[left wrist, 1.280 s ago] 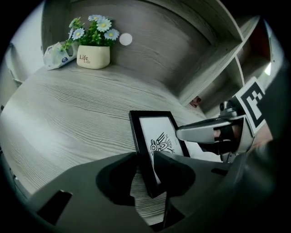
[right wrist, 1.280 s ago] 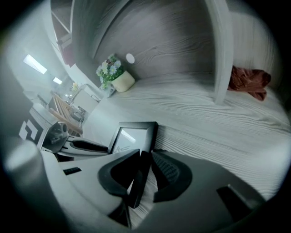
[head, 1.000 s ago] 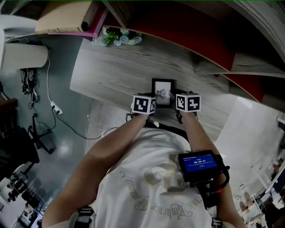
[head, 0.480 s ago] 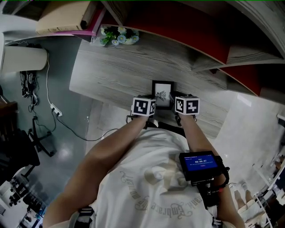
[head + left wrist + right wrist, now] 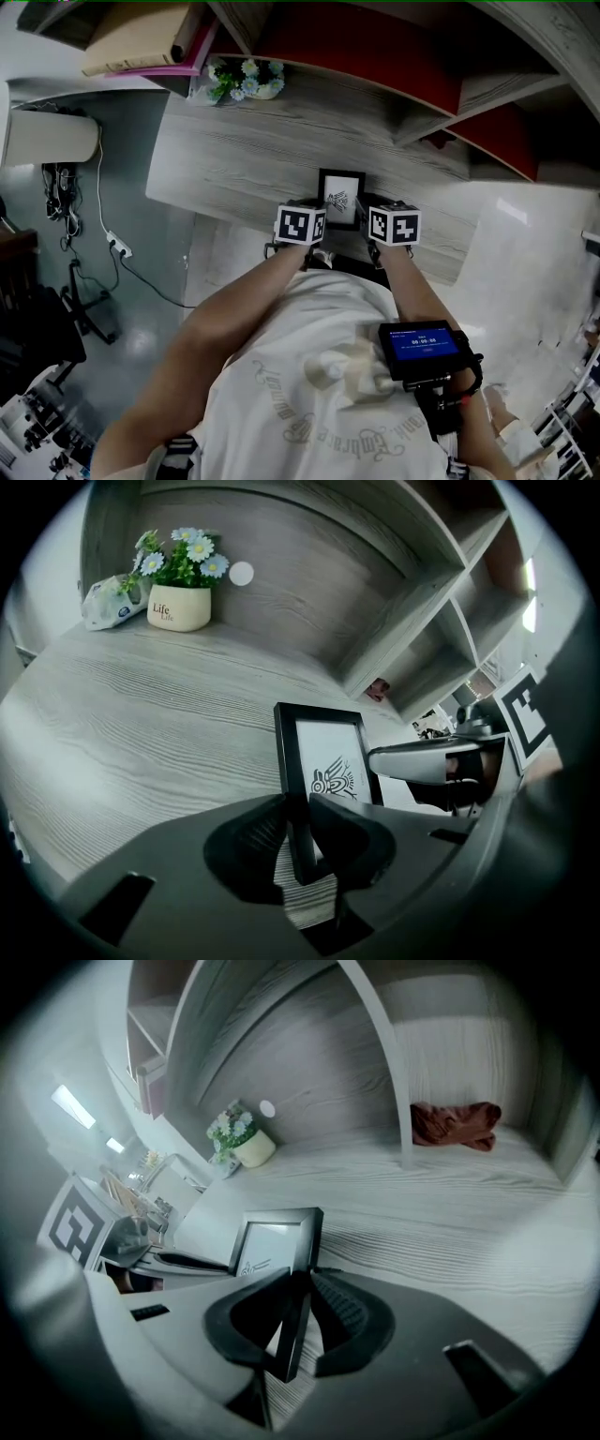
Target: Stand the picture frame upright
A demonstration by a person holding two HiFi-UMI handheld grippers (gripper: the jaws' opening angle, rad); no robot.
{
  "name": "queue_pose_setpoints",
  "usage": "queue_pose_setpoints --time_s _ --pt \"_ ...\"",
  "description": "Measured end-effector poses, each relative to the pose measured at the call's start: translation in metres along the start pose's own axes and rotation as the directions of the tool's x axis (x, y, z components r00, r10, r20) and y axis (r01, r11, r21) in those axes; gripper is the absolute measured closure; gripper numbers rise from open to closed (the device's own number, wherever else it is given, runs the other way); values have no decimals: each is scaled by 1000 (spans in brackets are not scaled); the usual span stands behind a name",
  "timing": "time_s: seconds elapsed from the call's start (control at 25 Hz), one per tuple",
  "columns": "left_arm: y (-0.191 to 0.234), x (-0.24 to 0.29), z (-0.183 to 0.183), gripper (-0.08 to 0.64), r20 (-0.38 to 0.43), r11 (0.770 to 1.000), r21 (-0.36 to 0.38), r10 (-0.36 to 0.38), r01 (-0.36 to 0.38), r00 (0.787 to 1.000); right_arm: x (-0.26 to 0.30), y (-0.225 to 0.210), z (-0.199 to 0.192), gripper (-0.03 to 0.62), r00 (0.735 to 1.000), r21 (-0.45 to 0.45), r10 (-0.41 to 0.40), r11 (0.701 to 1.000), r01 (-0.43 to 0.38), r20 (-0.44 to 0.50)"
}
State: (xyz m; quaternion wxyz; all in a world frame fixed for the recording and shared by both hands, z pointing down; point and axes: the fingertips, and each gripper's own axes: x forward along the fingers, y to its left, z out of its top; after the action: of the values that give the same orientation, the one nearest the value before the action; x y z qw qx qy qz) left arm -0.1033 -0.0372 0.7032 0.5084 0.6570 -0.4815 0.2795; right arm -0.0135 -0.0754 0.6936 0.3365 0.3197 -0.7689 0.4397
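Jaws narrower than before: L gripper (image 5: 298, 832), R gripper (image 5: 295, 1321) closing on picture frame (image 5: 328, 761) edges; pot (image 5: 178, 609) reads "Life".

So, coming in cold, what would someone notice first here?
The black picture frame near the front edge of the desk is pinched from both sides: the left gripper and right gripper each have one of its side edges between their closing jaws. Next come the flower pot at the desk's back left and a red cloth in a shelf compartment behind.
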Motion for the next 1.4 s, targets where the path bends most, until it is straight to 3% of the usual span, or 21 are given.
queue_pose_setpoints --time_s 0.4,0.92,1.4 --pt "-27 -13 3 474 38 993 112 -41 37 998 -33 -2 -4 517 995 20 -46 999 44 87" --pt "-80 -18 23 474 76 957 281 -97 72 992 -89 -22 -1 520 969 43 -107 994 100 225" --pt "-122 -1 61 477 131 943 331 -87 39 988 -122 -61 26 540 939 26 -102 995 99 328"
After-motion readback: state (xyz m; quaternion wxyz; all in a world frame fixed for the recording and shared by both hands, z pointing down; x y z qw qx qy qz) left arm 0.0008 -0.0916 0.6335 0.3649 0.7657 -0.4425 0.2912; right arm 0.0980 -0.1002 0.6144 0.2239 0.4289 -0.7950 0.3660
